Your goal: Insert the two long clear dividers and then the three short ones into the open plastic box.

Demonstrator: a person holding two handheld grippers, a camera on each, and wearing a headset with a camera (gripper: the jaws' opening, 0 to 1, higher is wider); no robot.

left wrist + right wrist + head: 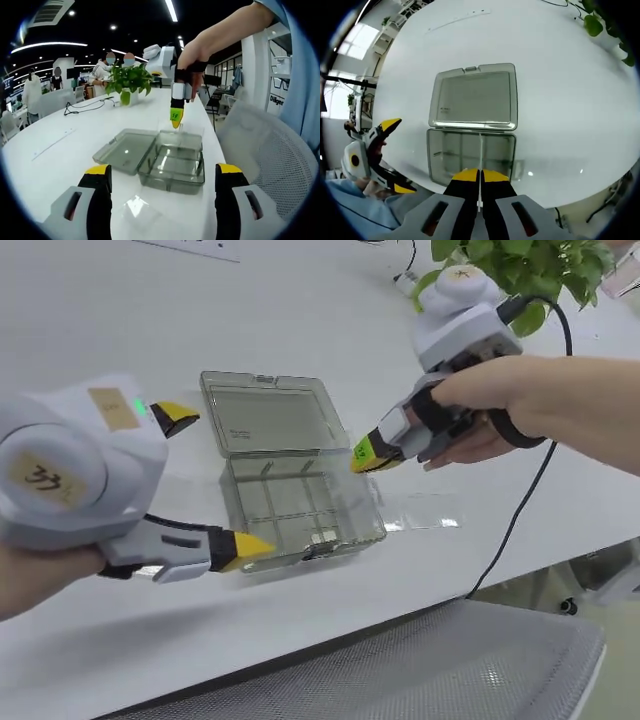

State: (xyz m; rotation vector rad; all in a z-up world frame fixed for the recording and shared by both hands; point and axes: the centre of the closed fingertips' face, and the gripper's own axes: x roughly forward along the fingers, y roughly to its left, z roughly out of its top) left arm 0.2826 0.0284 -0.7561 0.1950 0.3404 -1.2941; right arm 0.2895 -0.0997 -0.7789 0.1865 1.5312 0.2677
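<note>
Your right gripper (480, 175) pinches a thin clear plastic divider (481, 150) above the open transparent plastic box (431, 160), while your left gripper (162, 170) holds its fingers (98, 195) wide apart.

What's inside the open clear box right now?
Inside the clear rectangular plastic box, thin clear divider walls stand, forming compartments. Their count is unclear through the transparent plastic. The right tongs pinch another clear divider over it.

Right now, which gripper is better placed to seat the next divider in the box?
Right. The right gripper has its fingers shut on a clear divider, held edge-on above the open box. The left gripper is open, short of the box, with nothing between its fingers.
</note>
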